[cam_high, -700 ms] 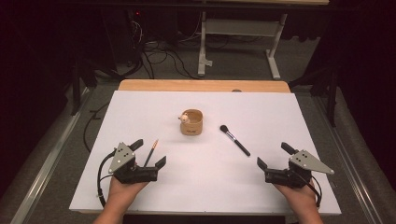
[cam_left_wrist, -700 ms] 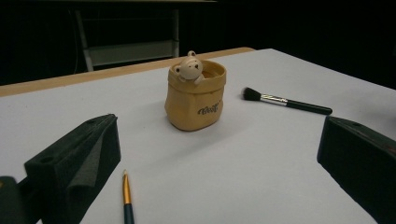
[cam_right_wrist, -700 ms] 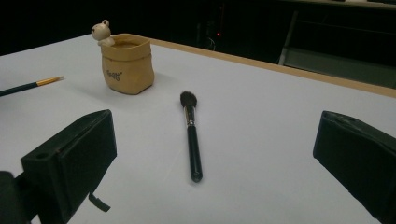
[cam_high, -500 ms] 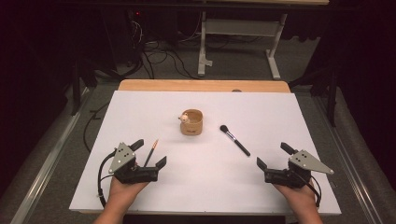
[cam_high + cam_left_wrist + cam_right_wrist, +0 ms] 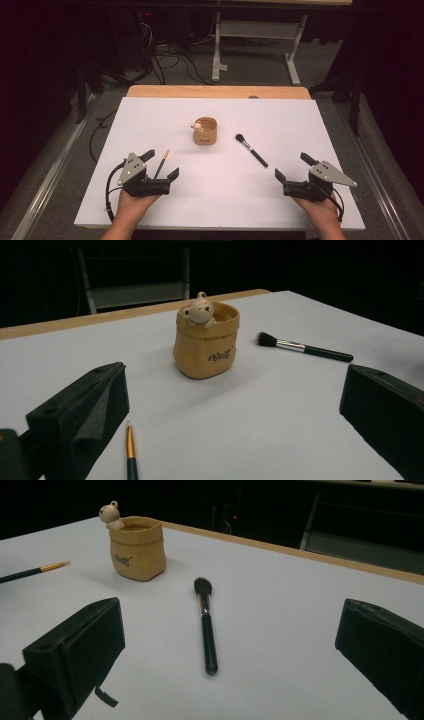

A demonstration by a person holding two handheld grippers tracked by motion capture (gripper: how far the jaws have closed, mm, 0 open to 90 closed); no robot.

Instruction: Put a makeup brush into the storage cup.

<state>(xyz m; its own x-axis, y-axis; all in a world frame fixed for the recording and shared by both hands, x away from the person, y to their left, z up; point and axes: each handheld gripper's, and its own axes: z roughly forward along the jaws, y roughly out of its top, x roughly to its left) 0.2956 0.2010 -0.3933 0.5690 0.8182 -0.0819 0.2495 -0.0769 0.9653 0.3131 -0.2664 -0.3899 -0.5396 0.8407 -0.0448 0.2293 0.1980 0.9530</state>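
The pencil [image 5: 161, 166] lies flat on the white desk [image 5: 220, 200], its gold-banded end pointing away from the person, and it sits between the spread fingers of the left gripper [image 5: 161, 164], nearer the outer one; nothing presses on it. In the left gripper view the pencil [image 5: 131, 452] lies just beside the left-hand finger [image 5: 87, 415], apart from it. The makeup brush [image 5: 251, 150] lies further right, slanted, bristles toward the far side and black handle toward the person, ahead of the right gripper [image 5: 294, 167]. In the right gripper view the makeup brush [image 5: 205, 625] sits between and beyond that gripper's fingers [image 5: 80, 655], which stand wide apart with nothing in them. Near the desk's middle stands the tan bag-shaped cup [image 5: 205, 131], upright, a small bear figure [image 5: 198, 126] leaning over its rim. The cup is well apart from both grippers, between pencil and brush. Each gripper rests low at the near edge, one in each hand.
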